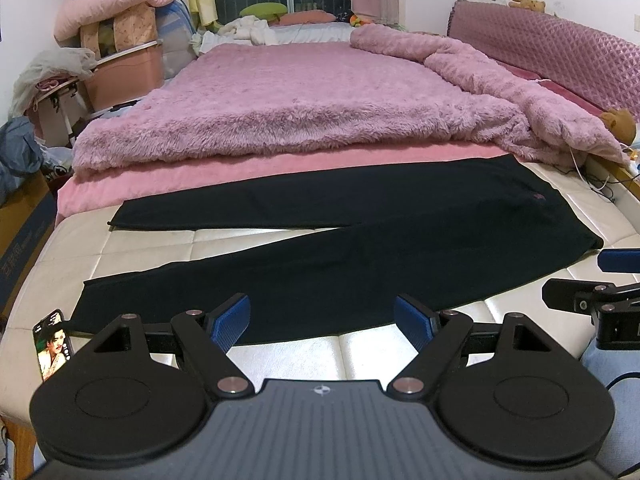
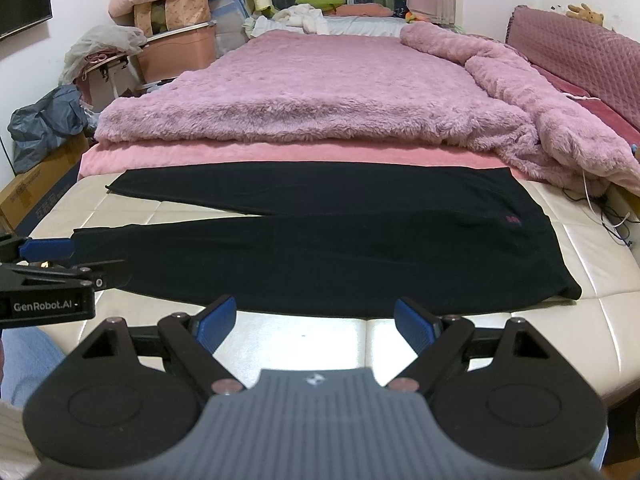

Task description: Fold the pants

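Black pants (image 1: pixel 360 240) lie flat on the cream quilted surface (image 1: pixel 160 248), legs spread to the left, waist at the right; they also show in the right wrist view (image 2: pixel 340 248). My left gripper (image 1: pixel 322 322) is open and empty, just short of the near leg's front edge. My right gripper (image 2: pixel 316 320) is open and empty, just before the pants' front edge nearer the waist. The right gripper shows at the right edge of the left wrist view (image 1: pixel 592 280); the left gripper shows at the left edge of the right wrist view (image 2: pixel 60 260).
A fluffy pink blanket (image 1: pixel 300 104) covers the bed behind the pants. A phone (image 1: pixel 54 344) lies at the near left by the leg cuff. Boxes and bedding (image 1: pixel 116 40) are stacked at the far left. Cables (image 2: pixel 612 216) trail at the right.
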`<state>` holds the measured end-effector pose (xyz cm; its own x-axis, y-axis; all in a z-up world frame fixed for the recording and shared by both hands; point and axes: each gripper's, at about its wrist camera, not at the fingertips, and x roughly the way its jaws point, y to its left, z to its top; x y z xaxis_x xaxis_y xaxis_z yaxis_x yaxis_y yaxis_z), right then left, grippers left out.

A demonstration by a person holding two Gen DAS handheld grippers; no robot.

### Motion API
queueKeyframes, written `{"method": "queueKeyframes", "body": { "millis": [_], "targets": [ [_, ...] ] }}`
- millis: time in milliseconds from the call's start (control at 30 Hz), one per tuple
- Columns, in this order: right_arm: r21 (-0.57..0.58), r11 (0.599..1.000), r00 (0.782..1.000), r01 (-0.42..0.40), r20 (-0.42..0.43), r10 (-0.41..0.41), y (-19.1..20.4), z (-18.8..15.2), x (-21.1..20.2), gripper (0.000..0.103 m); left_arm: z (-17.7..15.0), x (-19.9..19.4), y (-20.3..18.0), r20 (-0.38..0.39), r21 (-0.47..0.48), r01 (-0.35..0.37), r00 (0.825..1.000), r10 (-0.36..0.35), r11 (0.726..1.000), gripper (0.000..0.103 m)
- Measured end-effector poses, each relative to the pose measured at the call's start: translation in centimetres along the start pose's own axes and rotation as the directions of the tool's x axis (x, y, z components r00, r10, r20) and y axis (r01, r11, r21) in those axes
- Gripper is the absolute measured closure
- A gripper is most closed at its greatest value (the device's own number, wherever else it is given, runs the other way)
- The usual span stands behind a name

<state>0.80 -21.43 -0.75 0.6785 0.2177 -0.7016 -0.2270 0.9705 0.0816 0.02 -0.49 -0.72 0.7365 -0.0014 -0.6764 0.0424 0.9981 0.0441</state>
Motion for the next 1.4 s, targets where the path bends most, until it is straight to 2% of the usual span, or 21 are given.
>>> {"method": "queueKeyframes", "body": {
  "millis": [1400],
  "targets": [
    [0.014, 1.000, 1.000, 0.013, -0.019, -0.013, -0.15, -0.50, 0.39, 0.020, -0.23, 0.19, 0.58, -0.044, 0.005, -0.024, 0.999, 0.024, 1.000, 0.008]
  ]
}}
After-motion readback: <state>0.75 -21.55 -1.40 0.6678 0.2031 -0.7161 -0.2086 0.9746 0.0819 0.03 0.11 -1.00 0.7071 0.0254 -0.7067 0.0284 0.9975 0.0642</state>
